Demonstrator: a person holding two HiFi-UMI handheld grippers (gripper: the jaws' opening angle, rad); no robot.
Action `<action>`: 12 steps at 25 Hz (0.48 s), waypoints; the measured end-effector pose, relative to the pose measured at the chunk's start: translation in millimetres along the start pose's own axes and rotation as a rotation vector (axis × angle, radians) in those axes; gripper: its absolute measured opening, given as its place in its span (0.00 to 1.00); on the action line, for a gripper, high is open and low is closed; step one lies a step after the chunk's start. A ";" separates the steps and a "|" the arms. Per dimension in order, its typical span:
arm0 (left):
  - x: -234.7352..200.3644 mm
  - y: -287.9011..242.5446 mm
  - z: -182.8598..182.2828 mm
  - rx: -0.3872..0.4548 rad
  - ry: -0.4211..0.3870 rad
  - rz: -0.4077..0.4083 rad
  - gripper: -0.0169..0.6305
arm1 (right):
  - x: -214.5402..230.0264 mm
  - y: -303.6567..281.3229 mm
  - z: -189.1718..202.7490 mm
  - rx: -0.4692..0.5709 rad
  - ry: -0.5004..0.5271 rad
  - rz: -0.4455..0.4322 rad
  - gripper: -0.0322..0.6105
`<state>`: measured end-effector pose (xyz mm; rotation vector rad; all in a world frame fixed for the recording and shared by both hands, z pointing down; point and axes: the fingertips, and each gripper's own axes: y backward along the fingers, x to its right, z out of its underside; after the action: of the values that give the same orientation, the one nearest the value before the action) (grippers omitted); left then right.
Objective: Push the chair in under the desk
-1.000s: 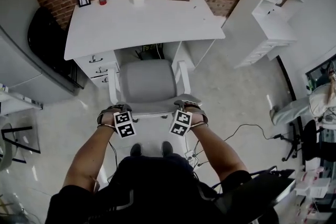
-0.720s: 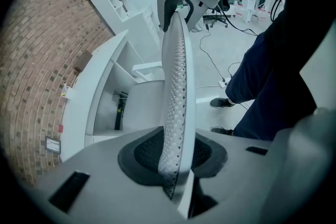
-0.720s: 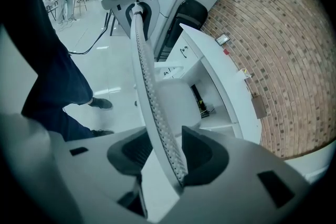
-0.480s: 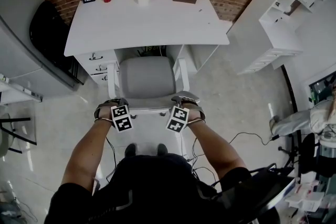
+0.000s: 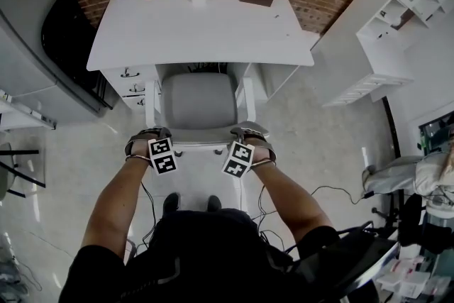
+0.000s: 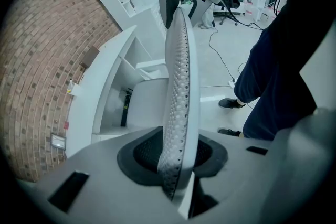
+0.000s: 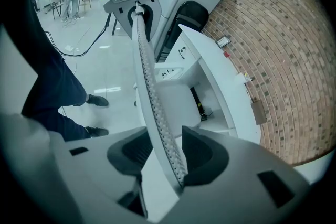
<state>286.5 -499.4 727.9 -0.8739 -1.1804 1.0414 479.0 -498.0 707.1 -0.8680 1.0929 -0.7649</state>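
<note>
White armchair with grey padded seat (image 5: 198, 101) is sitting part-way under the white desk (image 5: 198, 28), its perforated backrest (image 6: 178, 86) lying crosswise on the side away from the desk, left gripper (image 5: 157, 135) and right gripper (image 5: 245, 133) both clamping it, left jaws just easing wider.

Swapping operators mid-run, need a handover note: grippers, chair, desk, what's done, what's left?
Left gripper: closed on the chair back. Its jaws have just been opening slightly, with the back between them.
Right gripper: closed on the chair back too.
Seat: faces the desk, front edge at the desk's opening, most of it out.
Done: grips set, seat lined up with the opening.
Left: push it in under the desk, then release.
</note>
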 end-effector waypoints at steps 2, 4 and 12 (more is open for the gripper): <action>-3.9 -0.8 -0.2 0.001 0.010 -0.001 0.19 | 3.7 -1.5 -0.5 0.002 0.001 0.003 0.32; -8.2 -2.0 -0.3 -0.002 0.018 -0.008 0.20 | 7.6 -3.8 -1.1 0.005 0.002 0.005 0.32; -16.1 -7.3 -4.1 -0.013 0.034 -0.012 0.20 | 16.6 -8.2 1.5 0.009 0.009 0.004 0.32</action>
<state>290.8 -516.9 729.3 -0.8900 -1.1643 1.0063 484.2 -515.7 707.7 -0.8547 1.0976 -0.7703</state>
